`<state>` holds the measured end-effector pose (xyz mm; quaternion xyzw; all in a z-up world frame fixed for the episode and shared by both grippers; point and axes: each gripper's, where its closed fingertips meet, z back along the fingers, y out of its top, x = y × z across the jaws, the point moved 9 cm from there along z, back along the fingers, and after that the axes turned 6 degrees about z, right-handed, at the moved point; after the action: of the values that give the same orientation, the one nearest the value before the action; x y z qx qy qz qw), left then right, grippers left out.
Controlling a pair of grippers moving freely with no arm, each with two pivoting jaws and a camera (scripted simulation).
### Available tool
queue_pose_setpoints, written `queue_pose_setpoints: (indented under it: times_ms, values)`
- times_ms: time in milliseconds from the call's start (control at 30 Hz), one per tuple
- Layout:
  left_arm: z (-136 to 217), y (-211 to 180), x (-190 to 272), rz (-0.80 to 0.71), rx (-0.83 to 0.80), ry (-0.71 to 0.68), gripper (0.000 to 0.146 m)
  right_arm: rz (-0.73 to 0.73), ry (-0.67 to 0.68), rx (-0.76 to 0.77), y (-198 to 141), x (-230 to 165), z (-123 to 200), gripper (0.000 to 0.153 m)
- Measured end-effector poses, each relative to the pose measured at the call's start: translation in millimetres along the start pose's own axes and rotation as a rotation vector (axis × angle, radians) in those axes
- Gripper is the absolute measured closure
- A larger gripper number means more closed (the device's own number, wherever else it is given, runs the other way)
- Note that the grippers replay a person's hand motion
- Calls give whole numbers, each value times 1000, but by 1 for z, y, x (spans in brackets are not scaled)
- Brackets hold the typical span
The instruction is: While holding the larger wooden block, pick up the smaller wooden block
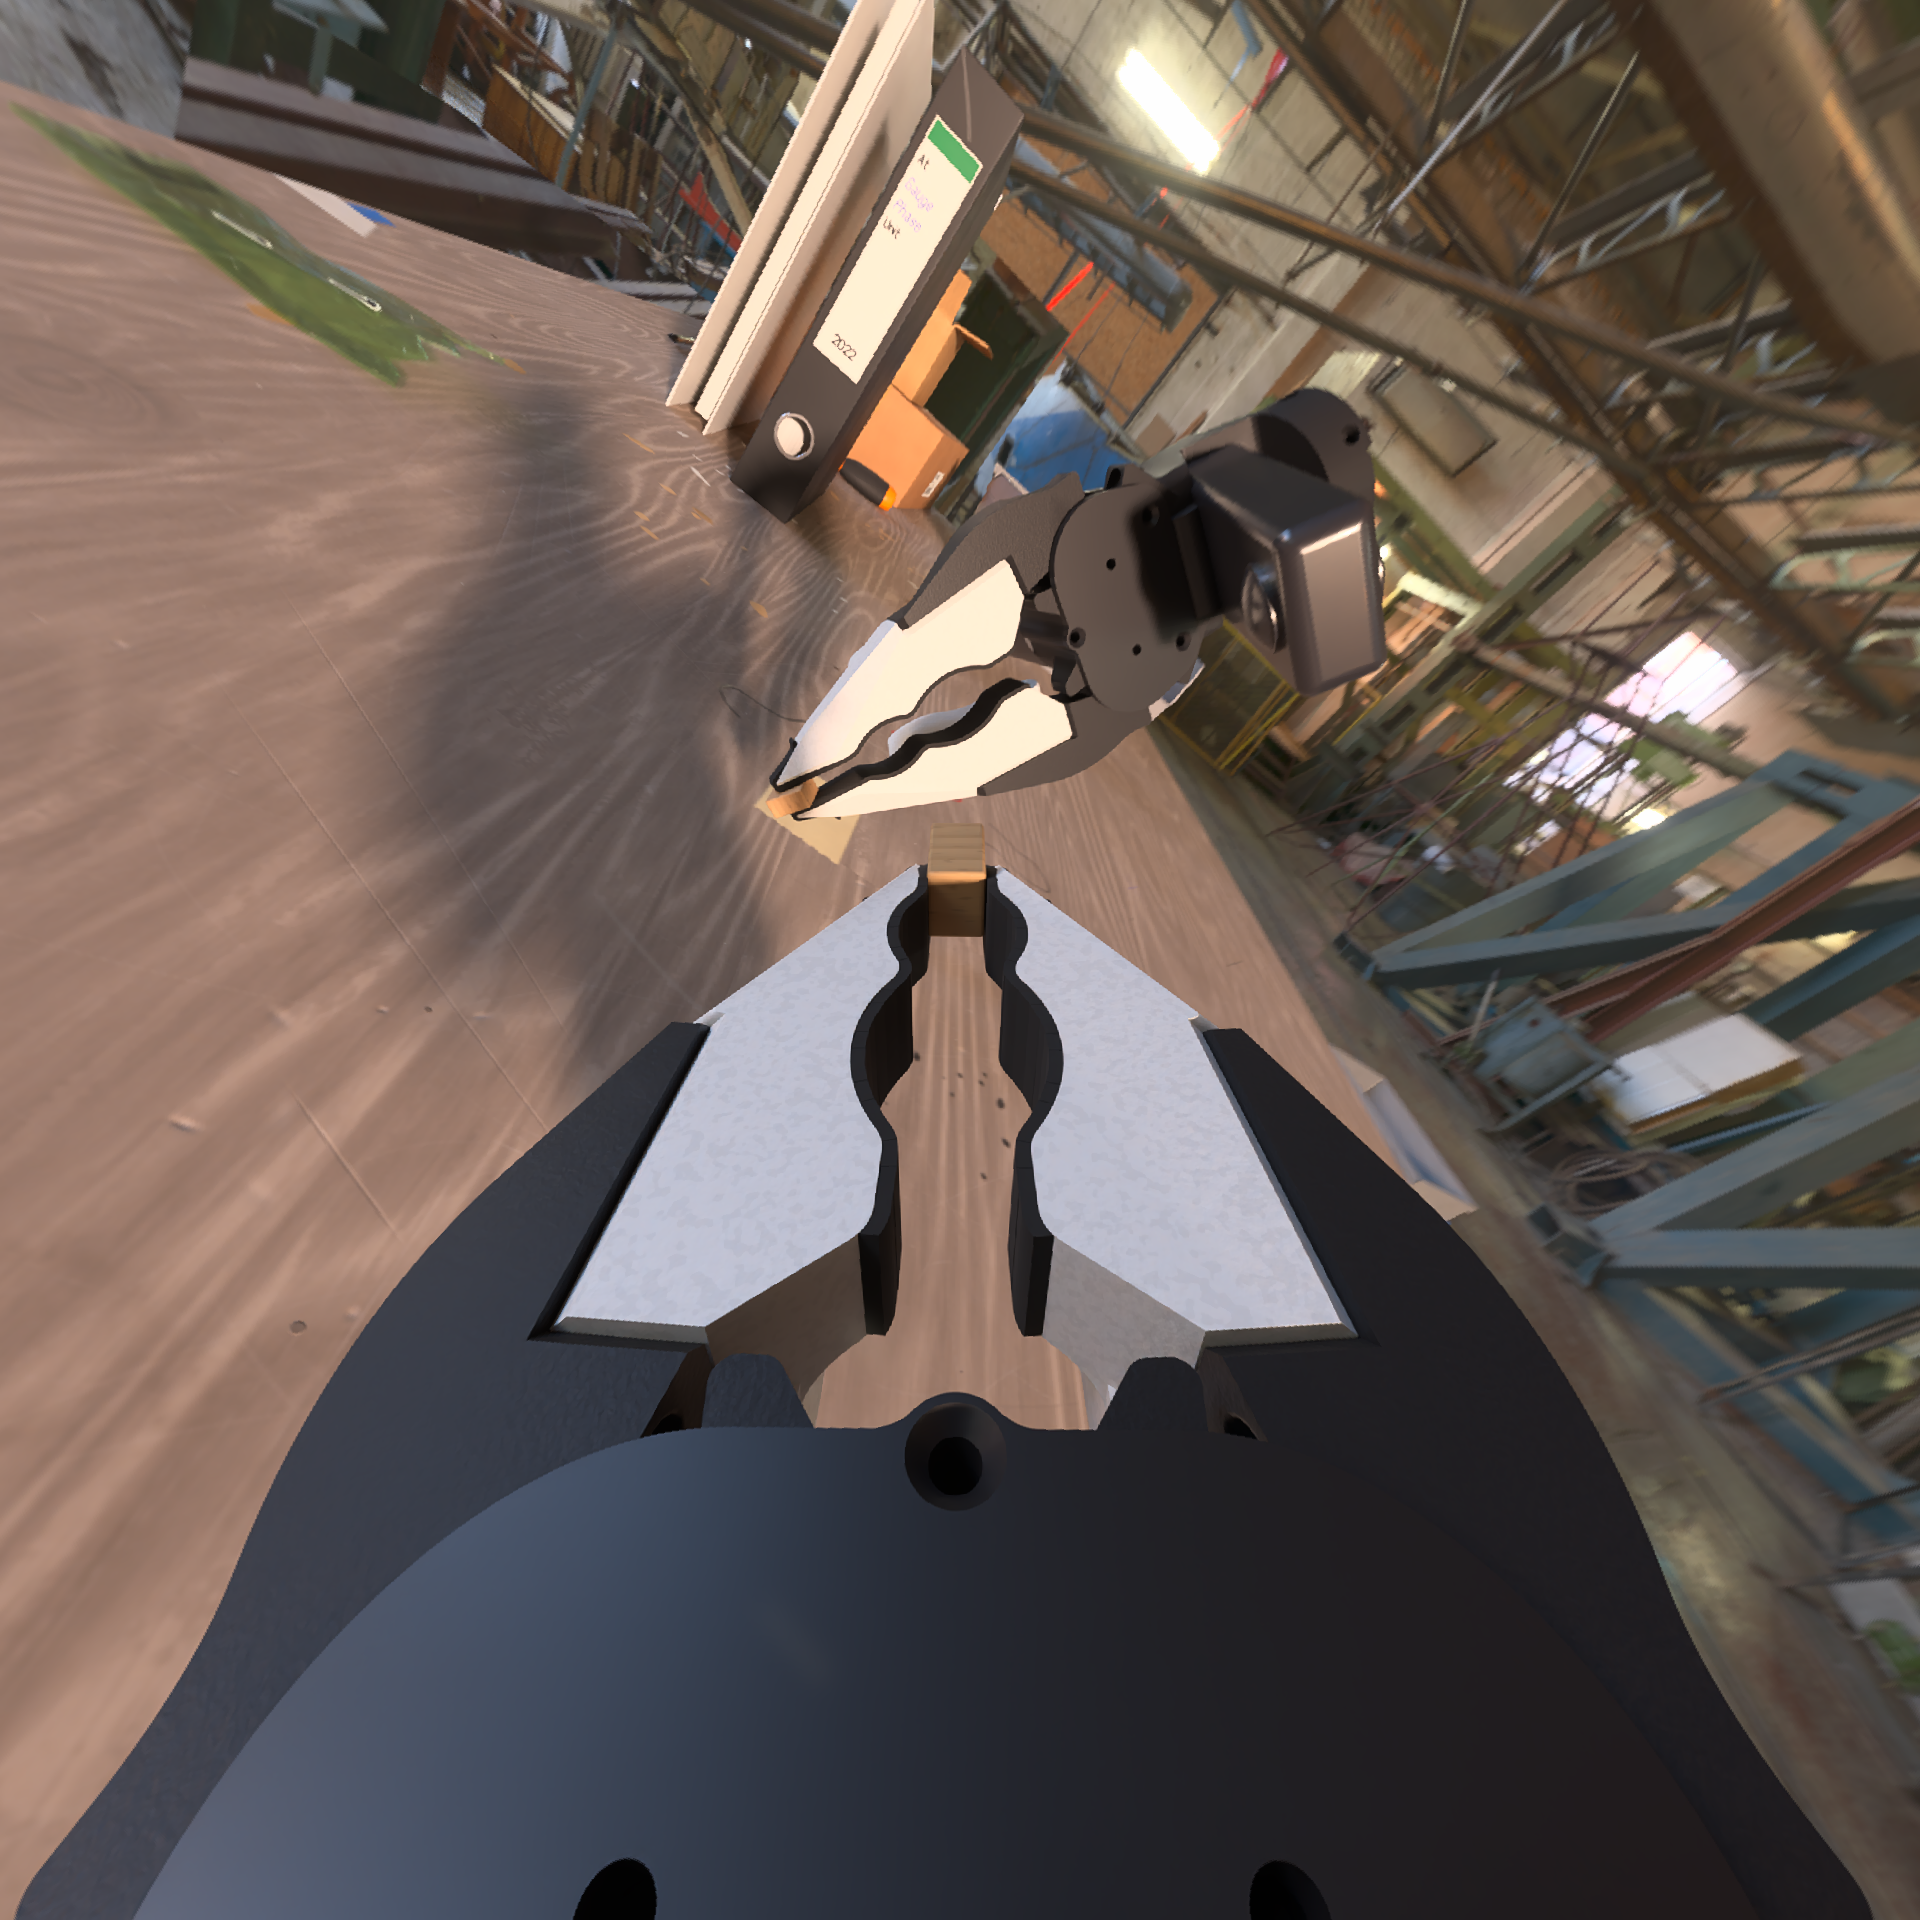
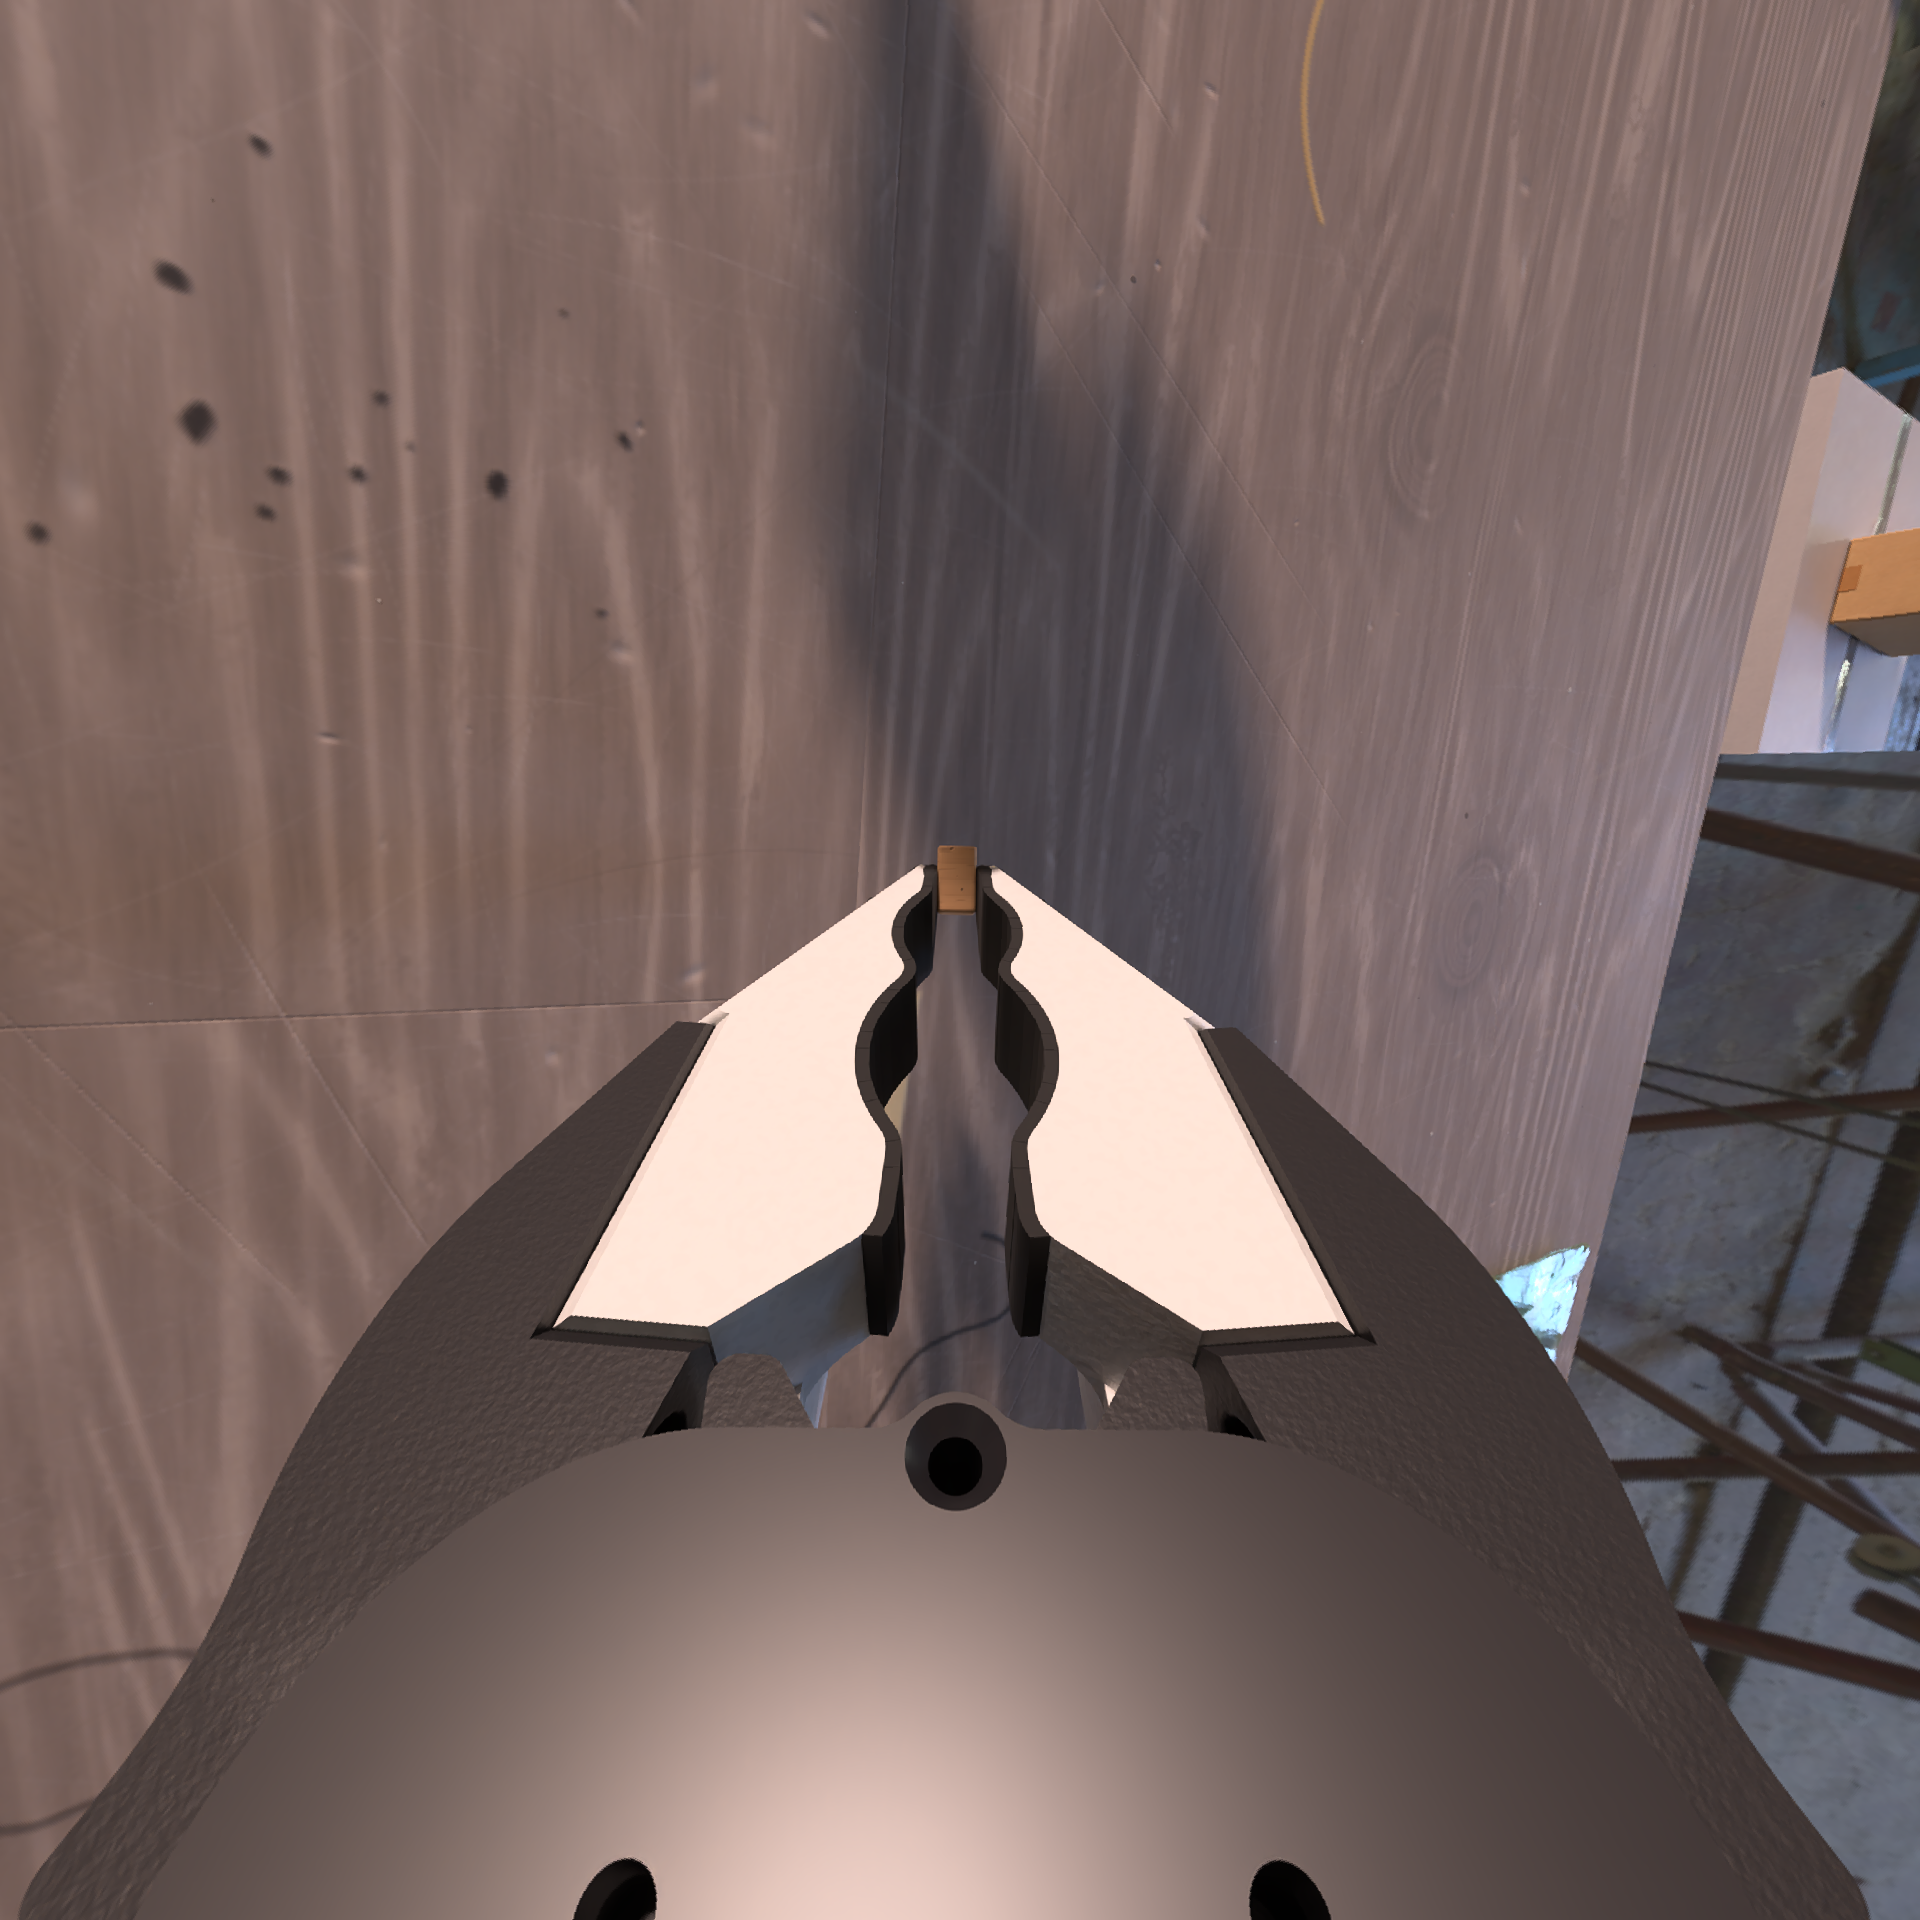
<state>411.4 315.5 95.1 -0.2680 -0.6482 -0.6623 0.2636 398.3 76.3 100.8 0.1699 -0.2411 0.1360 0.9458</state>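
Presently, in the left wrist view, the left gripper (image 1: 956,883) occupies the lower centre of the frame, its white-faced fingers drawn narrow and clamped on a pale rectangular wooden block (image 1: 956,878) at their tips. Which of the two blocks is larger cannot be told with certainty; this one shows the broader face. Just above it, at centre frame, the right gripper (image 1: 800,798) slants down from the right, its tips pinched on a second light wooden block (image 1: 788,802), which sits just beside the first, low over the brown grained wooden tabletop (image 1: 312,727). Whether that block touches the table cannot be determined. At the upper centre of the frame a dark lever-arch binder with a white spine label (image 1: 883,281) stands on the tabletop, leaning against cream boards (image 1: 810,208). In the right wrist view, the right gripper (image 2: 956,883) points at the tabletop (image 2: 416,623), its fingers narrow and gripping a small tan wooden block (image 2: 956,878) at centre frame, a dark shadow running up the surface behind it.
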Motion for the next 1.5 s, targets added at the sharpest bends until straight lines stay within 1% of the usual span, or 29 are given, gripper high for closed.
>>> queue_pose_setpoints:
  times_ms: [100,467,1500]
  values:
    - [1,0,-3,53,12,-22,137,-1,1,0,0,0,0,146]
    - [2,0,-4,98,16,-46,137,0,10,-5,0,-1,-2,146]
    - [2,0,-6,113,18,-45,137,-3,30,-12,-1,-2,-6,146]
